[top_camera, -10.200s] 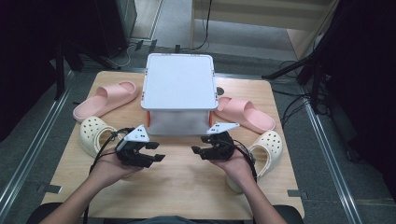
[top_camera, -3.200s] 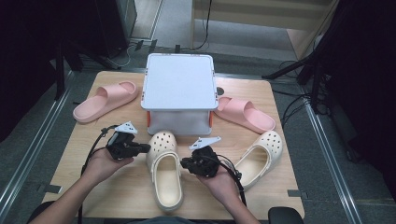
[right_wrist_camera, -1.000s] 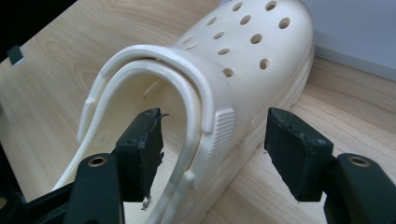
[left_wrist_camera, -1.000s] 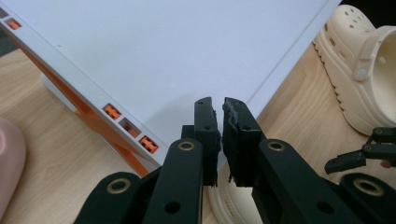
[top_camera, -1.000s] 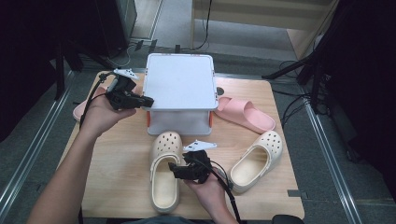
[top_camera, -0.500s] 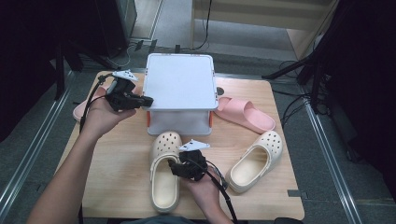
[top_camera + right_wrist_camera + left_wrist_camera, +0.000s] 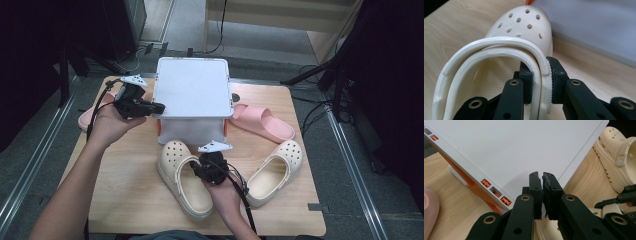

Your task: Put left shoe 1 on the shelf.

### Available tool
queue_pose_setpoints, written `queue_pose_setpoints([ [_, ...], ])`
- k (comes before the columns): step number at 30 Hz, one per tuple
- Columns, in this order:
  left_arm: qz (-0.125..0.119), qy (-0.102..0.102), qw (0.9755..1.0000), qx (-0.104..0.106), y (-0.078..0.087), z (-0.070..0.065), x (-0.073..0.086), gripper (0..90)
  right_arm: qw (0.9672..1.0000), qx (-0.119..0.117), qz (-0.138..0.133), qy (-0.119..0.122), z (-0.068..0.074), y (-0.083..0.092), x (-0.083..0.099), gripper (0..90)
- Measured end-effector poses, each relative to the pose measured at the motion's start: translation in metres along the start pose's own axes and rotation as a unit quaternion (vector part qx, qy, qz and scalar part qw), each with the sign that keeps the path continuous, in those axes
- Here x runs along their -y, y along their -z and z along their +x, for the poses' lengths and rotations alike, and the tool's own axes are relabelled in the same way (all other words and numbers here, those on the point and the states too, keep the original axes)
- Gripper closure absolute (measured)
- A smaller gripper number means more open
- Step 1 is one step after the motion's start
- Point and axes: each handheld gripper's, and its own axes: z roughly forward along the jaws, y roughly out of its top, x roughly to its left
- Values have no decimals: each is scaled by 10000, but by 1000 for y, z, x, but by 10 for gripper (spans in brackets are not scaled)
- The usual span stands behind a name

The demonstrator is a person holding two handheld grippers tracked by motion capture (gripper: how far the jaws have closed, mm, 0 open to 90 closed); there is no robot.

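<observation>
The right gripper point(image 7: 541, 82), its jaws just closing, clamped the cream perforated foam clog's point(image 7: 524, 27) rim; the left gripper point(image 7: 542, 176) stayed shut over the white plastic box lid point(image 7: 506, 150).

A light wooden table point(image 7: 125, 200) stands on a grey floor point(image 7: 30, 165). Metal rails point(image 7: 357, 175) run along both sides. Dark stands point(image 7: 335, 65) and cables point(image 7: 315, 112) surround it; pale wooden furniture point(image 7: 280, 12) sits behind.

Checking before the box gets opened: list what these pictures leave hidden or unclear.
- Box contents: high view, white lid covers them.
- Left pink slipper: high view, mostly behind the left hand.
- Left gripper fingertips: whether they pinch the lid's edge, unclear.
- Clog heel: right gripper view, cut off below.
</observation>
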Motion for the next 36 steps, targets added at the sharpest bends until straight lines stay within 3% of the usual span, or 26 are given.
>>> queue_pose_setpoints([
  [8,37,-32,10000,-7,1,-1,0,849,9996,251,-161,3,-10,-2,-30,774],
  [13,22,-21,10000,41,1,1,1,848,9983,458,-274,-230,-22,-21,-45,772],
  [21,7,-35,10000,89,1,2,1,847,9955,806,-275,-414,-29,-47,-51,761],
  [27,-3,-35,9999,96,1,2,1,847,9947,803,-397,-503,-26,-51,-51,727],
  [30,-7,-27,9999,98,1,2,2,846,9953,695,-391,-556,-26,-50,-50,680],
  [36,-10,-32,10000,94,1,2,2,845,9962,618,-482,-378,-27,-38,-48,584],
])
